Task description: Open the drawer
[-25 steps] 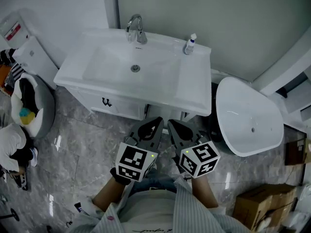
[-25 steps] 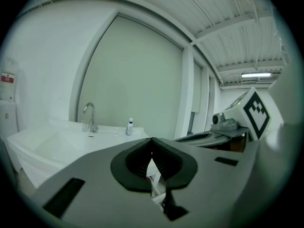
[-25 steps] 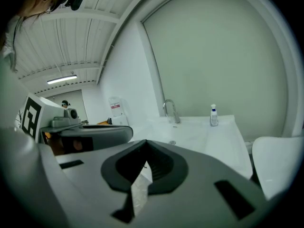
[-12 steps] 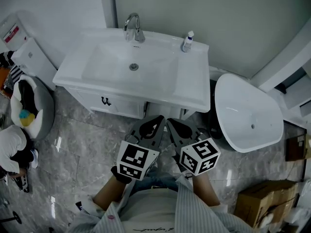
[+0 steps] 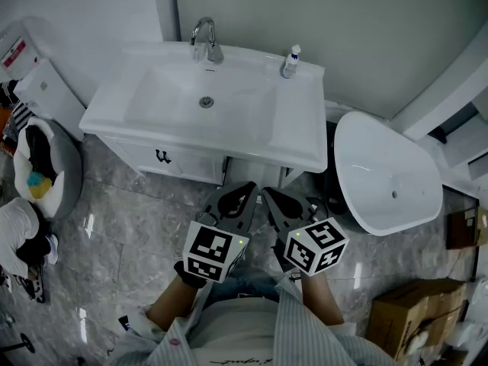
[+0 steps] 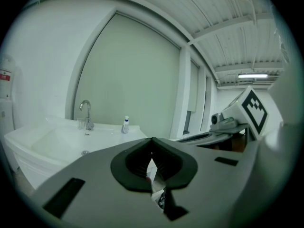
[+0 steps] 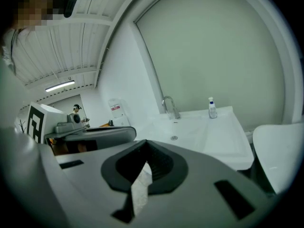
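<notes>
Before the vanity (image 5: 299, 132): two grippers — left gripper (image 5: 245, 192), right gripper (image 5: 271, 197) — jaws together, empty
Drawer (image 5: 164, 158): one, shut
Change: vanity sits slightly higher in view

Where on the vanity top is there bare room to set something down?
The flat counter right of the bowl, in front of the bottle, is bare. The back ledge is crowded by the faucet and that bottle; the left rim looks narrow.
</notes>
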Demonstrator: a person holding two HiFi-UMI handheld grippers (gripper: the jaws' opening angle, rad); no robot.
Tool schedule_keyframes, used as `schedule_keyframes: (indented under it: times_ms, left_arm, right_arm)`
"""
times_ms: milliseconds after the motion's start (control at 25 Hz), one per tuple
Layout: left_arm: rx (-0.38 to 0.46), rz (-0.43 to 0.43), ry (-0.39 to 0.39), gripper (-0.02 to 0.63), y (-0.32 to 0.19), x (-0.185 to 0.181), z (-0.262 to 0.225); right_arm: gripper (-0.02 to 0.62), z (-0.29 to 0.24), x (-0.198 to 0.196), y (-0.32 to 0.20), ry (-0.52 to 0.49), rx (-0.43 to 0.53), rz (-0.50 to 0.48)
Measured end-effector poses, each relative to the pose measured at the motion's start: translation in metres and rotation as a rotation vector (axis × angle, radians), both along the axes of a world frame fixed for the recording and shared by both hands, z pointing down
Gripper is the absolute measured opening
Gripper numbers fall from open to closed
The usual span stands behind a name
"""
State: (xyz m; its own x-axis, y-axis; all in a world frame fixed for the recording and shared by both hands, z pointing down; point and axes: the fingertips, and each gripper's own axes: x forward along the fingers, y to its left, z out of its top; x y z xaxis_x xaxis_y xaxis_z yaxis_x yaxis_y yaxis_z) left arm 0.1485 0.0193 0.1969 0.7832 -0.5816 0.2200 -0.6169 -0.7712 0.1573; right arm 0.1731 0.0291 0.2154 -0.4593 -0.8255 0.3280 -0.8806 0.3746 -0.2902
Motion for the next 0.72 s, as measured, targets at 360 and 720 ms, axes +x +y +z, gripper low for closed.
schedule_keyframes:
  times_ms: [360, 720]
  left_arm:
    - [-0.009, 0.008, -0.003, 0.015, 0.006, 0.002, 0.005]
    - [-0.026, 0.015, -0.019, 0.015, 0.014, 0.001, 0.009]
  right_arm:
    - [0.008, 0.008, 0.001, 0.007, -0.003, -0.014, 0.004]
    - [0.009, 0.012, -0.004, 0.013, -0.018, -0.032, -0.007]
